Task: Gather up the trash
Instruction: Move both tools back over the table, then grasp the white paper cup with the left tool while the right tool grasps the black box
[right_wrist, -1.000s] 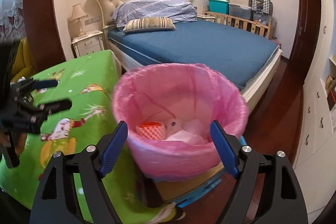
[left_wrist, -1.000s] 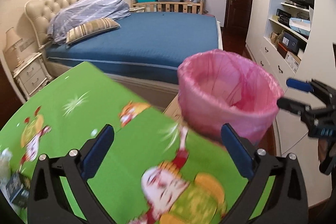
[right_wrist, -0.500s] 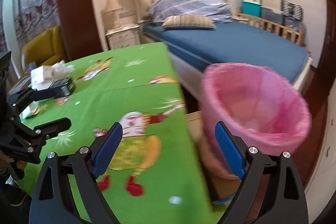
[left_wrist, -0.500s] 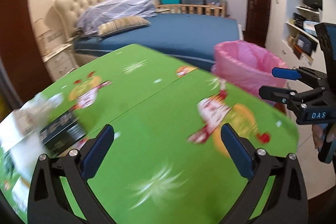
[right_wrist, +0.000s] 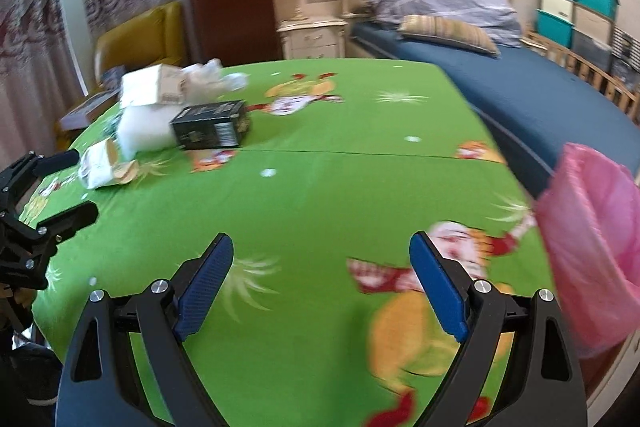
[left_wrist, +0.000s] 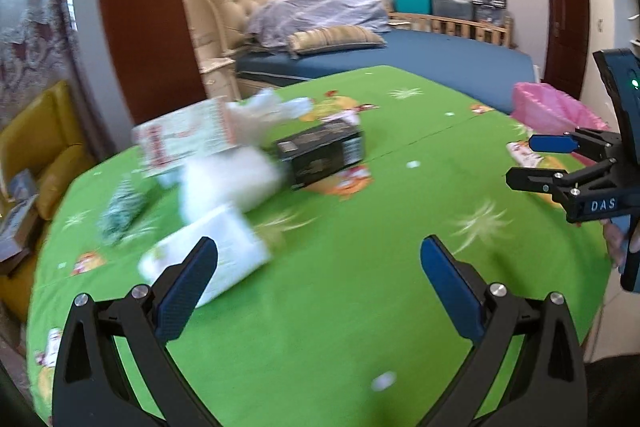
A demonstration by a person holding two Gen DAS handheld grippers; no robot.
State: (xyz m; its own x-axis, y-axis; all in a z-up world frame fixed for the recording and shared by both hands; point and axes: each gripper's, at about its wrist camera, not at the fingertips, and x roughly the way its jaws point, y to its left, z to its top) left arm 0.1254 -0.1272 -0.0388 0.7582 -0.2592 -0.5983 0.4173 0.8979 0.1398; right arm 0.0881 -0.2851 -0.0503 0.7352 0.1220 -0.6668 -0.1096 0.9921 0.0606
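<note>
My left gripper [left_wrist: 318,269] and right gripper [right_wrist: 320,271] both gape empty; blurred trash pile [left_wrist: 224,179], probably cartons, lies beyond them by black box [right_wrist: 211,129].

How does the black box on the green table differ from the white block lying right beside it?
The black box is dark, with printed labels and sharp edges; the white block is plain, pale and unmarked. The black box lies toward the middle of the table, while the white block lies on its other side, toward the yellow chair. The block looks somewhat bulkier. Both rest flat on the green cloth, untouched by either gripper.
</note>
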